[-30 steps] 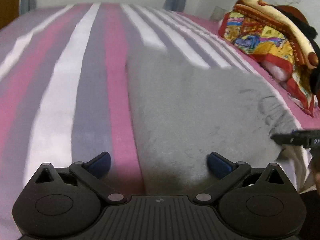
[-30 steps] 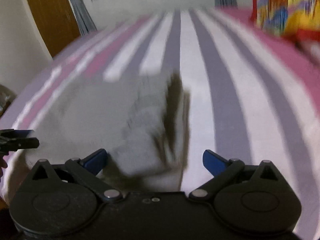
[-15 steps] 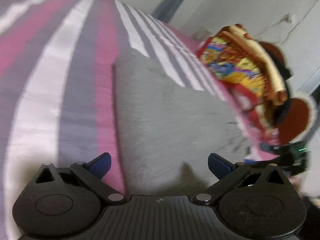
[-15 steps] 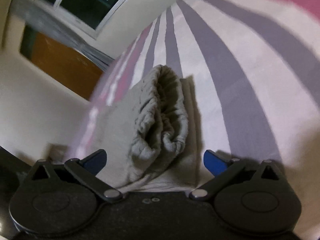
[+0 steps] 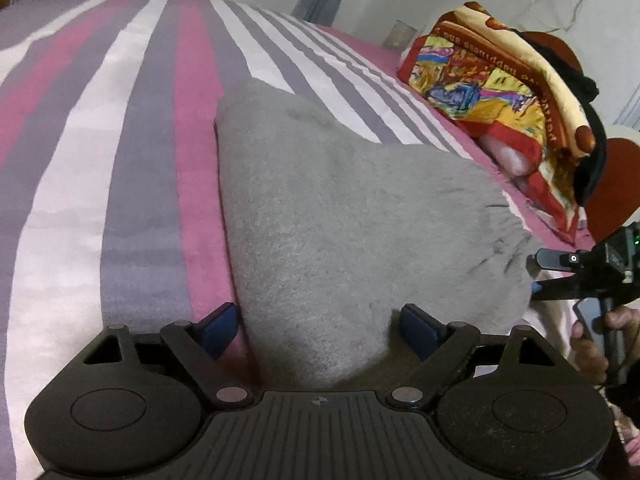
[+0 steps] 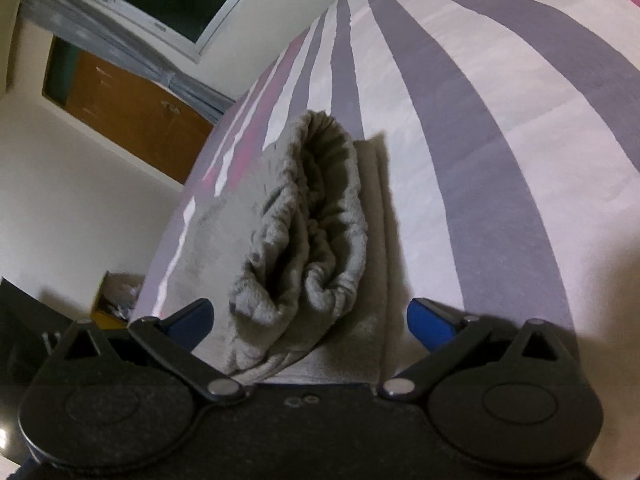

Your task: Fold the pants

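A: What is different from a second ago?

B: The left gripper has just been narrowing its jaws. The near end of the grey pants lies between the blue pads, but the cloth does not look pinched yet; I would call this claw released, only closing in.

A: And the other one?

B: The right gripper has rolled and come nearer. A second ago its view was blurred; now the gathered waistband is sharp, lying between wide-spread jaws. Released also, nothing grasped. In the left view it shows at 3 o'clock, at the waistband edge, with the person's hand on its handle.

A: Where are the pants?

B: On the striped bedsheet, already folded to a thick bundle. A colourful blanket lies at 1 o'clock, well apart.

A: So what does this mean for the task?

B: I think both claws are taking position at two sides of the bundle, maybe for one more fold. The grip is not yet made.
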`<state>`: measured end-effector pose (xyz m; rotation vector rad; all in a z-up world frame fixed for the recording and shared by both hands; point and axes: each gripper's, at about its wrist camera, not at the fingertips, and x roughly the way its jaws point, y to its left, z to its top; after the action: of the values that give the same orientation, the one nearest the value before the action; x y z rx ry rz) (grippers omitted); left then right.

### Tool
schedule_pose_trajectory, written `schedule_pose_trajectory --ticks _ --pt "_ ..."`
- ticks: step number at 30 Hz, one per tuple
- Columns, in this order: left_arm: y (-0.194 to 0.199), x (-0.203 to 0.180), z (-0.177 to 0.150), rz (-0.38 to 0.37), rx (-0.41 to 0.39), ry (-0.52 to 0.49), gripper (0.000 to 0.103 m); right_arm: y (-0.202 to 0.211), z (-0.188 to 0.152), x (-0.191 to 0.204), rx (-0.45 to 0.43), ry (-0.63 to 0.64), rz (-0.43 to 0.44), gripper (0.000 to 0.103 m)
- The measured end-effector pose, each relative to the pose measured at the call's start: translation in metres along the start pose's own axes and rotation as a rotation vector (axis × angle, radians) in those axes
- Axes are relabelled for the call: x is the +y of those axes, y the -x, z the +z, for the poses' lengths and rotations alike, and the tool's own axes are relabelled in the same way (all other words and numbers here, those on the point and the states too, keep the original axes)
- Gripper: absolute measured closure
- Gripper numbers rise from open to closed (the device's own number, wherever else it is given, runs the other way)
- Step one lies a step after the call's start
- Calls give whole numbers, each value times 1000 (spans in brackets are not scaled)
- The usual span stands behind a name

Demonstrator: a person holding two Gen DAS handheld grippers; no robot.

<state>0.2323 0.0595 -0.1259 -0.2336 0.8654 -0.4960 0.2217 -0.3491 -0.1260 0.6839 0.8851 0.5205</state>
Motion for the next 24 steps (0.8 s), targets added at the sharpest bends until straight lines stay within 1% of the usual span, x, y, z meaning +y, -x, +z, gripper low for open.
schedule_pose_trajectory --ticks 5,17,19,21,22,24 --pt "0 0 1 10 -12 -16 15 -3 2 4 18 11 -23 1" --pt "3 -4 -2 30 -17 -41 14 -6 -1 9 18 28 -49 1" --pt "9 -5 1 45 -18 -50 14 -5 -1 13 15 34 -68 1" --pt "21 -5 3 78 -43 -73 14 3 -2 25 -29 79 -82 1" --pt "24 -2 4 90 -40 -76 14 5 -2 31 -42 105 -85 1" --pt "23 6 4 99 -8 -71 14 3 -3 39 -55 162 -140 1"
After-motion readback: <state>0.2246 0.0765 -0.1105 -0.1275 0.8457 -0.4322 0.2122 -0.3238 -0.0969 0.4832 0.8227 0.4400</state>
